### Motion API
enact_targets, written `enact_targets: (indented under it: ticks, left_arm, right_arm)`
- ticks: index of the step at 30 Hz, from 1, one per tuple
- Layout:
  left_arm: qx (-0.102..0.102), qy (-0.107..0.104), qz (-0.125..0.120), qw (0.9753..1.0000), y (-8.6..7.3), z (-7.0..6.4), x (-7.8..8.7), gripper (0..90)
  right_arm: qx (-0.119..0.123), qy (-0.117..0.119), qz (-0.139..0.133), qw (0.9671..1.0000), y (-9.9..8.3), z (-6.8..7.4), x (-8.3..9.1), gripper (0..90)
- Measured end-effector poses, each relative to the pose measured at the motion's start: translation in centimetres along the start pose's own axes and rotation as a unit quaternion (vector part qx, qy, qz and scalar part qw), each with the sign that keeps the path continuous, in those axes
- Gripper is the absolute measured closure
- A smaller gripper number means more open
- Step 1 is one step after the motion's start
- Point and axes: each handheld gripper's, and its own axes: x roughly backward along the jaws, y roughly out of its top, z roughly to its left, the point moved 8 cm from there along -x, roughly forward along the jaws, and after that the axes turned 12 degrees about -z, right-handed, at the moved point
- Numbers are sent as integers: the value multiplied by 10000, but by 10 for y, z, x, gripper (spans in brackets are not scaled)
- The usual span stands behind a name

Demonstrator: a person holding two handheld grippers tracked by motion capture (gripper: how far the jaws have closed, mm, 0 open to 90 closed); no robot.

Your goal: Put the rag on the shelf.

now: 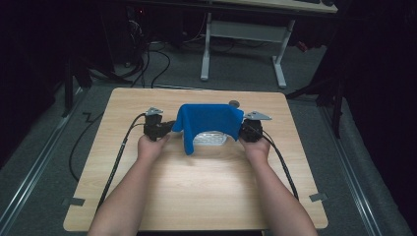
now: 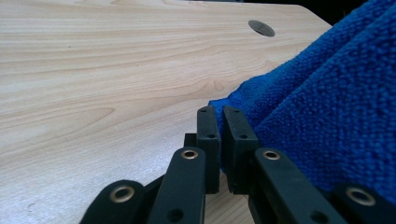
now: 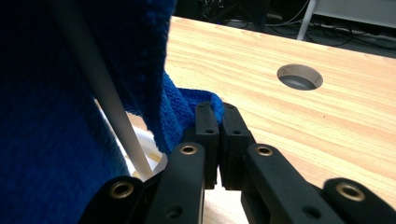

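Both the left gripper [image 1: 168,127] and right gripper [image 1: 243,129] pinch opposite edges of the blue towel [image 1: 210,123], jaws closed, holding it draped over a white object [image 1: 212,138] (mostly hidden) on the table [image 1: 196,191]

high view: fixed above the person's side, looks forward and down on the whole light wooden table [image 1: 196,187] | left gripper view: low, very close along its jaws, facing the folded blue terry cloth [image 2: 336,102] | right gripper view: same closeness | shared: cloth, round grey table hole [image 3: 299,76]
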Motion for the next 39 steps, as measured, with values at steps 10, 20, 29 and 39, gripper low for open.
enact_targets:
  ticks: [10, 20, 29, 39]
  left_arm:
    - [28, -31, 11, 10000, -3, -2, -2, 851]
    - [15, 337, -274, 9991, 5, 7, 11, 622]
    - [-141, 590, -401, 9974, 13, 15, 28, 578]
    - [-175, 701, -430, 9965, 14, 21, 39, 575]
  right_arm:
    - [33, -32, 1, 10000, 0, 0, 2, 884]
    - [43, -74, 11, 10000, -1, -3, 6, 862]
    - [48, -162, -42, 9998, 5, -6, 9, 796]
    - [98, -315, -60, 9994, 11, -16, 16, 753]
